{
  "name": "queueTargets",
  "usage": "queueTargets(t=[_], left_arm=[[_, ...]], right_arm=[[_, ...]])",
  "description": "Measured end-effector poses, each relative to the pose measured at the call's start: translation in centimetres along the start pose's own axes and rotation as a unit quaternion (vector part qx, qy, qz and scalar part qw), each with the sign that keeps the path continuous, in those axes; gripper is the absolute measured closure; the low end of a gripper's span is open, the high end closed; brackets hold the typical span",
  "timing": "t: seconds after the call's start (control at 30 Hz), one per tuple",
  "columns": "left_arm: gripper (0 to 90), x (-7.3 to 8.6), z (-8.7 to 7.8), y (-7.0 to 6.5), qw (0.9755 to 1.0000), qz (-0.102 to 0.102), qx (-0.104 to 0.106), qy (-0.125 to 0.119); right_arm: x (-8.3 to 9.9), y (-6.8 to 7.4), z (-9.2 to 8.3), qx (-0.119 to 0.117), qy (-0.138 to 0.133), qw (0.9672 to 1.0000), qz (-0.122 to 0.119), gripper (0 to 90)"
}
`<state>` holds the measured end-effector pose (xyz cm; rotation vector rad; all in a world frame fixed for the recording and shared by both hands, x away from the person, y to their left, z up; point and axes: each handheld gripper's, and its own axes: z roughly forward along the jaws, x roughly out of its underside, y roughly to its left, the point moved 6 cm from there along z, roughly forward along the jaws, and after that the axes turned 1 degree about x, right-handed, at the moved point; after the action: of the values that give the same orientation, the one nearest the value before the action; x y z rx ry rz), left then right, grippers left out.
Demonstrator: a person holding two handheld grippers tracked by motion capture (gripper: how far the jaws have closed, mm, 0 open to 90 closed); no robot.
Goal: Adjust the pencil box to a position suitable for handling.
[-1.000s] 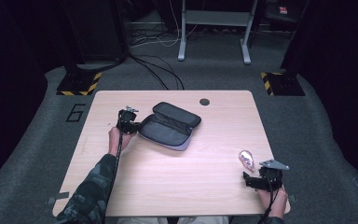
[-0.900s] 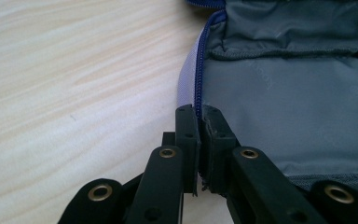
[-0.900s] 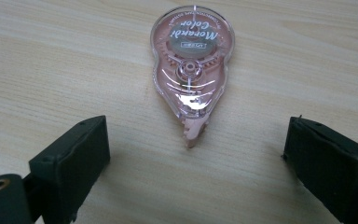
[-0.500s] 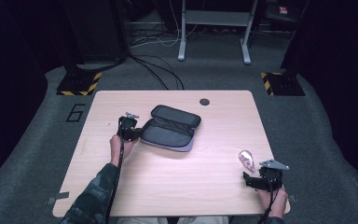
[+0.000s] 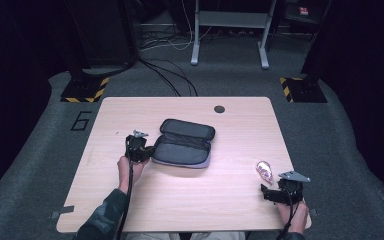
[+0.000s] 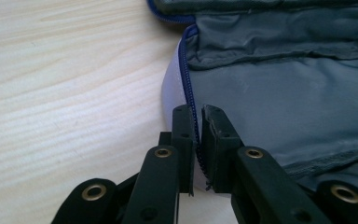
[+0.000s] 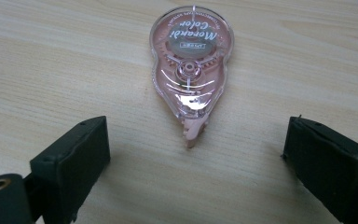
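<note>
Your left hand-held gripper (image 6: 196, 140) is pinched onto the zipper edge of the open pouch (image 5: 185, 145) mid-desk, as its own view shows. Your right hand-held gripper (image 7: 196, 154) gapes wide before the pink tape dispenser (image 7: 191, 74), near the desk's (image 5: 130, 210) right front corner. Grey carpet surrounds.
</note>
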<state>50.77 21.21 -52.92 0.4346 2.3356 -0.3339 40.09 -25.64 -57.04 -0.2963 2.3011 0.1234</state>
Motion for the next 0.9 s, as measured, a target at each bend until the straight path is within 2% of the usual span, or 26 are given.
queueTargets(t=[0.1, 0.2, 0.4, 0.57, 0.67, 0.7, 0.73, 0.8, 0.87, 0.9], left_arm=[[82.7, 0.5, -0.1, -0.5, 1.0, 0.004, 0.002, -0.001], [83.2, 0.9, -0.3, -1.0, 0.9998, 0.017, 0.006, 0.0], [85.2, 1.8, -0.6, -2.2, 0.9996, 0.019, 0.019, 0.0], [85.8, 2.4, -0.8, -3.1, 0.9991, 0.033, 0.026, -0.001], [86.1, 2.6, -0.9, -3.8, 0.999, 0.027, 0.035, -0.009], [86.0, 2.7, -1.0, -4.0, 0.9988, 0.034, 0.035, -0.007], [86.0, 2.8, -1.0, -4.3, 0.9988, 0.029, 0.038, -0.009], [85.8, 3.1, -1.2, -4.6, 0.9985, 0.035, 0.042, -0.006], [85.5, 3.2, -1.1, -5.2, 0.9986, 0.019, 0.044, -0.021], [85.2, 3.3, -1.3, -5.3, 0.9985, 0.022, 0.046, -0.018]], right_arm=[[0.0, 0.0, 0.0, 0.0, 0.0, 1.0, 0.0, 6.8], [0.0, 0.0, 0.0, 0.0, 0.0, 1.0, 0.0, 6.9], [0.0, 0.0, 0.0, 0.001, 0.0, 1.0, 0.001, 7.0], [0.0, 0.0, 0.0, 0.0, 0.0, 1.0, 0.001, 7.0], [0.0, 0.0, 0.0, 0.001, 0.0, 1.0, 0.001, 7.0], [0.0, 0.0, 0.0, 0.0, 0.0, 1.0, 0.001, 7.0], [0.0, 0.0, 0.0, 0.0, 0.0, 1.0, 0.001, 7.0], [0.0, 0.0, 0.0, 0.001, 0.0, 1.0, 0.001, 7.1], [0.0, 0.0, 0.0, 0.001, 0.0, 1.0, 0.001, 7.1], [0.0, 0.0, 0.0, 0.001, 0.0, 1.0, 0.001, 7.1]])
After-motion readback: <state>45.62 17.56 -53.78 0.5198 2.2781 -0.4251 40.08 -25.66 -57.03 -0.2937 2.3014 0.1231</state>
